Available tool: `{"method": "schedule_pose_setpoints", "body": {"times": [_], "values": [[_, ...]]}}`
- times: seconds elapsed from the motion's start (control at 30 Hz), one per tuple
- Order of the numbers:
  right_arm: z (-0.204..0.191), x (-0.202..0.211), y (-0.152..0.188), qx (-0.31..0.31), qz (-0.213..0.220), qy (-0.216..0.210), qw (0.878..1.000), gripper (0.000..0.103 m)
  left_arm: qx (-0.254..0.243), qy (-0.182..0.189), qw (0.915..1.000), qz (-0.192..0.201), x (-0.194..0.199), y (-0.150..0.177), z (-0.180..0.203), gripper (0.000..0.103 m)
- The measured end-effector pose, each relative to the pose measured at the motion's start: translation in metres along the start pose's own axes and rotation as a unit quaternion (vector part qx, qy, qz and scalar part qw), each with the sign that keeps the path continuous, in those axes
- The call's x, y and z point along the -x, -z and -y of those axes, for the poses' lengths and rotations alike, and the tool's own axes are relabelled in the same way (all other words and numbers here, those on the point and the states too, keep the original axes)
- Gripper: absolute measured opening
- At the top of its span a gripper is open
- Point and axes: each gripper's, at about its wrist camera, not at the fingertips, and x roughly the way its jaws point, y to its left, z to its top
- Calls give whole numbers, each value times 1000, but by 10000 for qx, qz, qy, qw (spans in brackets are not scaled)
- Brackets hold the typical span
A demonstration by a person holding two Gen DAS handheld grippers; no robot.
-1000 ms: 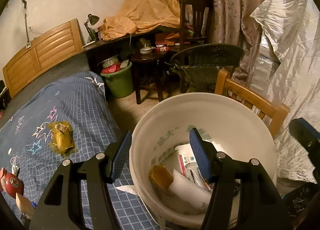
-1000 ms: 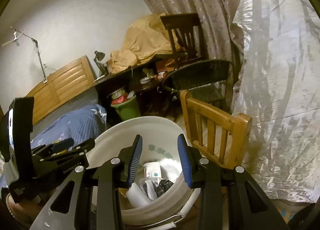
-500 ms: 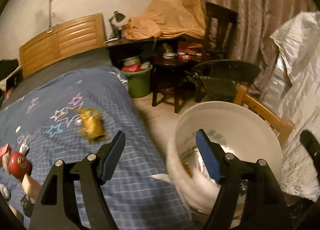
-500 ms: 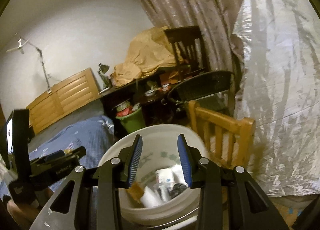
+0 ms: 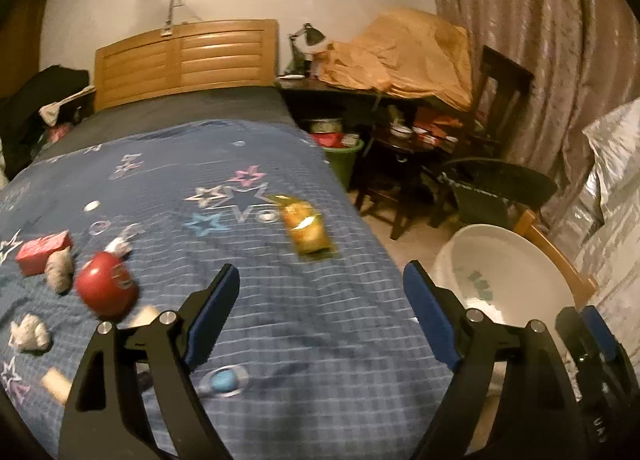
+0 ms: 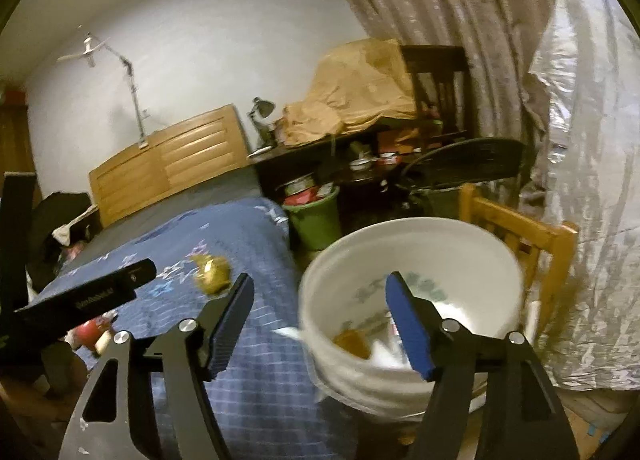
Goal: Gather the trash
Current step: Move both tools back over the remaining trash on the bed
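Your left gripper (image 5: 322, 316) has just been opening and stands released over the blue checked bedspread (image 5: 304, 344), nothing between its jaws; your right gripper (image 6: 320, 324) has likewise just been opening and is empty, straddling the gap between bed edge and white bucket (image 6: 460, 236). The nearest trash, a yellow snack wrapper (image 5: 306, 230), lies ahead of the left jaws and slightly left of centre, its long axis running roughly away from you. Your left hand appears the nearer, while the bucket holding collected trash stands beside the bed at lower right.
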Motion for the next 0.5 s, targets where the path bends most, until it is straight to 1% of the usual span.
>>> {"method": "schedule_pose_setpoints", "body": {"times": [0.07,0.1,0.13,0.23,0.3,0.5], "values": [[-19,0,4,97,-29,-97,9999,77,82,-77,9999,34,10,2,-17,82],[-29,-1,6,157,-71,-146,9997,81,151,-115,9998,49,15,4,-27,83],[-40,-2,9,227,-129,-199,9995,83,191,-127,9997,58,18,4,-33,83],[-62,-6,16,316,-356,-415,9980,84,372,-227,9990,102,32,6,-61,84],[-79,-8,23,384,-490,-482,9969,84,437,-305,9985,127,37,7,-76,85],[-133,-9,39,762,-897,-1024,9878,86,787,-584,9951,150,55,18,-131,86]]}}
